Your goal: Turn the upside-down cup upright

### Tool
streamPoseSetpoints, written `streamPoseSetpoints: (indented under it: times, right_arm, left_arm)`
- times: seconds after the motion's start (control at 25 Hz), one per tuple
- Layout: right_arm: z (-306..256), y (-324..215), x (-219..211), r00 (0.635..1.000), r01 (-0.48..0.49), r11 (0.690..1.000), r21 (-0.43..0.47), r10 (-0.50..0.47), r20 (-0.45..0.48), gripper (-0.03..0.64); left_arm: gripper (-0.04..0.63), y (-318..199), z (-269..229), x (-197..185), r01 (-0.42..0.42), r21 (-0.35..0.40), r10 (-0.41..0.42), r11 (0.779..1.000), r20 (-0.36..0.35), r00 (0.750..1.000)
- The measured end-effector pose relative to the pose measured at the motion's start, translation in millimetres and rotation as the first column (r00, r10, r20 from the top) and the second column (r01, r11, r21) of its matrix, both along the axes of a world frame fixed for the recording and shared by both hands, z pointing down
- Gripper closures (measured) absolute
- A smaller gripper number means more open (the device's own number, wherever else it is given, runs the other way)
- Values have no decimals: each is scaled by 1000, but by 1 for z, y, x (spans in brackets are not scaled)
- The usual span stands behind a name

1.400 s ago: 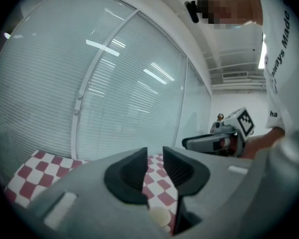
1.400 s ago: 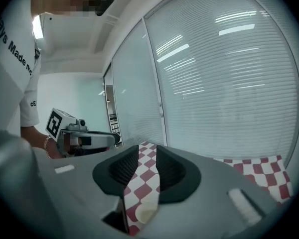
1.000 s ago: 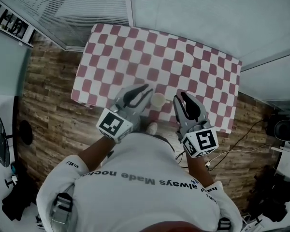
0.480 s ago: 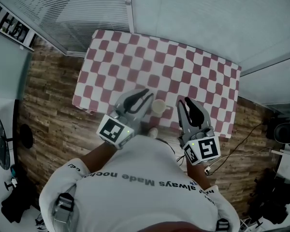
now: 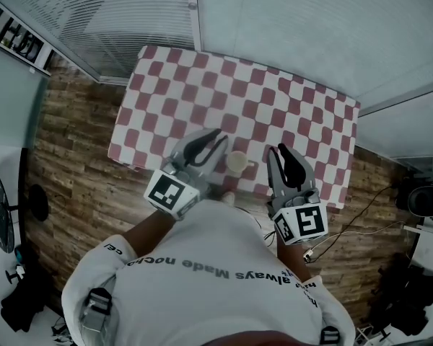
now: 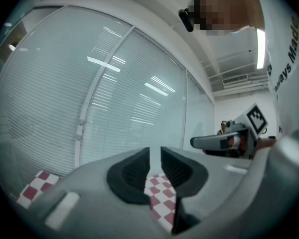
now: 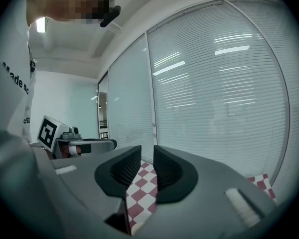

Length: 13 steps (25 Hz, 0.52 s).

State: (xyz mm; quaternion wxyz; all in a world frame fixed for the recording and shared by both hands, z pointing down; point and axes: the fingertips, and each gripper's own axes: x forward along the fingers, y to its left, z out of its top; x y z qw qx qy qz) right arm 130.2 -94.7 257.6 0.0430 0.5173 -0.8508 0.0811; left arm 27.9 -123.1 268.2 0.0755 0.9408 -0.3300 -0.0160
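Observation:
A small cream cup (image 5: 235,163) stands on the red-and-white checked table (image 5: 202,92) near its front edge, its handle pointing right. From above I cannot tell which way up it is. My left gripper (image 5: 218,136) hovers just left of it, and my right gripper (image 5: 280,151) just right of it. Neither touches the cup. Each has only a narrow gap between its pads, with nothing in it. The left gripper view shows its own jaws (image 6: 155,156) and the right gripper (image 6: 224,142) beyond. The right gripper view shows its jaws (image 7: 147,156) and the left gripper (image 7: 84,146). Neither gripper view shows the cup.
Glass walls with blinds (image 5: 130,13) run behind the table. Wood-plank floor (image 5: 72,164) surrounds it. A fan (image 5: 0,207) stands at the left, and cables (image 5: 353,222) and dark gear lie on the floor at the right.
Both grippers have risen a little and the right one has drawn slightly back from the cup. The cup has stayed in place on the table.

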Motion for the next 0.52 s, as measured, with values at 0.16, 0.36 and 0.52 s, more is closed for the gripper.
streamPoseSetpoints:
  times: [0.16,0.36,0.52]
  right_arm:
    - [-1,-1,1,1000,-3,1000,3,3,-4,538]
    - [-2,-2,3,1000,-5,1000,7,5,-5,538]
    - [-3,-1,5,1000,-8,1000,10,8,-4,538]
  left_arm:
    - [523,-2,-3,2,0,8,0,1000,-3,1000]
    - [523,-3,-2,5,0,12,0,1000,-3,1000]
    - [523,-2,-2,6,3,2,-3,1000,-9,1000]
